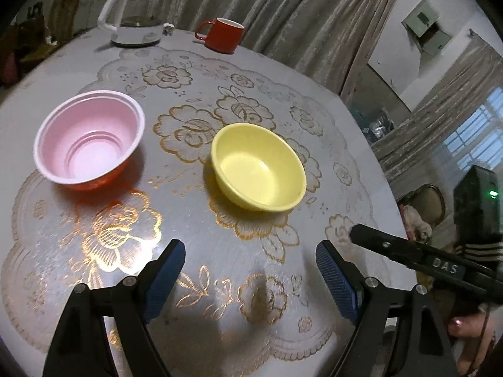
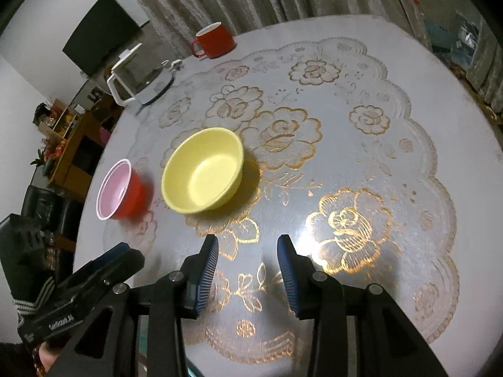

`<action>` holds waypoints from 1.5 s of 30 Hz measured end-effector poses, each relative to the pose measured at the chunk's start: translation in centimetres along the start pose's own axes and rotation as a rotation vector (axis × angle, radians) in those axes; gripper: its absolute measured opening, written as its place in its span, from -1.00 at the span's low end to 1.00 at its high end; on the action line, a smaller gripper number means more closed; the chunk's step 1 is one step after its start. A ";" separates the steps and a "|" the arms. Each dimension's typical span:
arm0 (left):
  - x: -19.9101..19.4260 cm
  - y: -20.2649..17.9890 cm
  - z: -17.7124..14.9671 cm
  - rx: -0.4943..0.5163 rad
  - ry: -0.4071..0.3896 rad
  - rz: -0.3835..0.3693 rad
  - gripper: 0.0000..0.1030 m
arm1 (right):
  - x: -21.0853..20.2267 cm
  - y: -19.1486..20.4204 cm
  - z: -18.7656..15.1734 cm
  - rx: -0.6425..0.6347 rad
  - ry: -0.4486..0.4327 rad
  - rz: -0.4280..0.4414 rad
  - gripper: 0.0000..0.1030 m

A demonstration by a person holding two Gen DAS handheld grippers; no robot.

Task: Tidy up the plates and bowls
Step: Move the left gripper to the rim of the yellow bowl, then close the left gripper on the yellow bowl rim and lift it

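Observation:
A yellow bowl stands upright near the middle of the round table; it also shows in the right wrist view. A red bowl with a pink inside stands to its left, apart from it, near the table's left edge. My left gripper is open and empty, above the tabletop in front of the yellow bowl. My right gripper is open and empty, also short of the yellow bowl. The right gripper's finger shows at the right in the left wrist view.
A white electric kettle and a red mug stand at the table's far edge. A gold-flowered lace cover lies over the table. Curtains hang behind. Shelves and a dark sofa lie beyond the left edge.

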State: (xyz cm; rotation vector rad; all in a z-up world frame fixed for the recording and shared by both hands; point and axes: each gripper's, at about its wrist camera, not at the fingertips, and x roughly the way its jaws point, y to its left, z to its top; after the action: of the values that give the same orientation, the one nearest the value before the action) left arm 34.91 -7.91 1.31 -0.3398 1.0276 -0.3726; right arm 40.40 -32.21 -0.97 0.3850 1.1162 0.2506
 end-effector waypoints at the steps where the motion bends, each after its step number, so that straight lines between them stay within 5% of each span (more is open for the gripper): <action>1: 0.2 0.0 0.2 0.000 0.001 0.000 0.67 | 0.4 -0.1 0.2 0.000 0.004 0.002 -0.24; 6: 1.2 0.3 1.2 0.002 -0.011 0.019 0.67 | 2.1 -0.2 1.7 0.015 -0.011 -0.015 0.12; 20: 3.9 0.4 3.2 0.025 -0.021 0.033 0.40 | 6.7 -0.4 6.6 0.073 0.029 0.006 0.12; 26: 5.2 -0.2 3.4 0.072 -0.010 0.057 0.10 | 8.4 -0.8 6.6 0.078 0.056 0.031 -0.32; 31: 6.1 -0.5 3.3 0.123 -0.016 0.103 -0.36 | 9.2 -1.0 6.2 0.061 0.069 0.064 -0.59; 45: 7.1 -0.9 2.7 0.167 -0.018 0.165 -0.60 | 9.5 0.5 5.3 -0.058 0.080 0.002 -0.78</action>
State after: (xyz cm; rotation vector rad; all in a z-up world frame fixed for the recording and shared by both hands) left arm 40.43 -11.67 -2.41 -0.1066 0.9921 -0.3033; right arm 49.20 -29.08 -6.50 0.3272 1.1841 0.3017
